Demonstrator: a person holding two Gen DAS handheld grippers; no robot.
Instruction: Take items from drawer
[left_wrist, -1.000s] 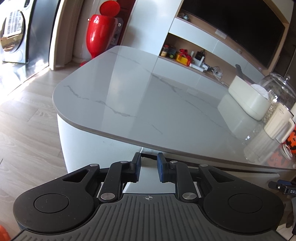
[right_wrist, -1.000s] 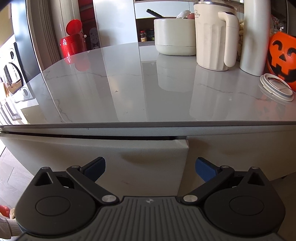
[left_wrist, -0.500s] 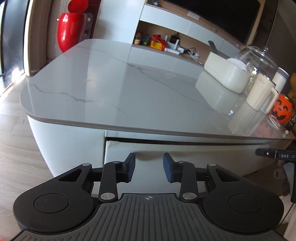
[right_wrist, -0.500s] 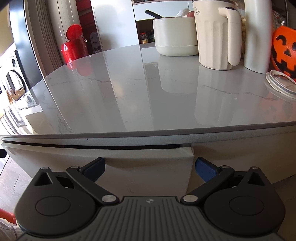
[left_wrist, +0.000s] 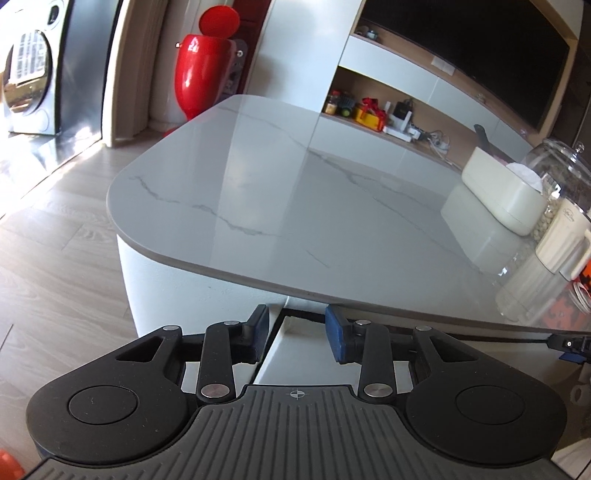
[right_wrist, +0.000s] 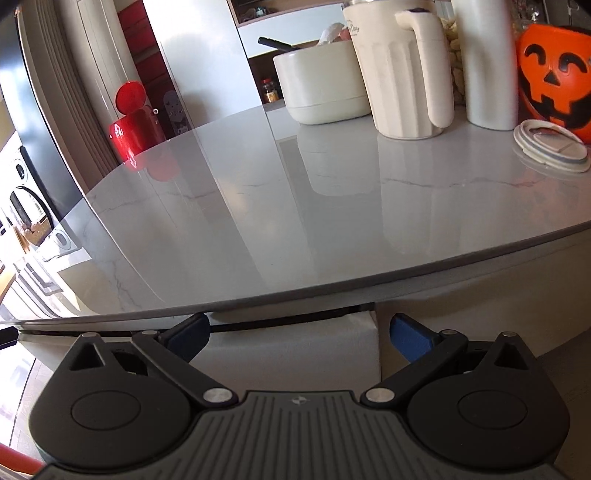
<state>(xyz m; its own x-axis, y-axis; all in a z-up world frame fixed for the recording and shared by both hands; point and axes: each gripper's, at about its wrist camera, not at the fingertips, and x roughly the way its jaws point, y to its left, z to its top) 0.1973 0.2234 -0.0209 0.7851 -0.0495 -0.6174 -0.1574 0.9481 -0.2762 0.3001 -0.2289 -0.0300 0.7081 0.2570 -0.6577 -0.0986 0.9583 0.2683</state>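
Left gripper (left_wrist: 297, 328) parted at drawer (left_wrist: 295, 354) left corner, right gripper (right_wrist: 298, 334) spread wide, pumpkin pail (right_wrist: 554, 79) seen whole only rightward.

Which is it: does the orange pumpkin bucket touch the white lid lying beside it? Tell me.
Cannot tell. In the right wrist view the pumpkin bucket overlaps the far rim of the white lid, so no gap or contact shows plainly.
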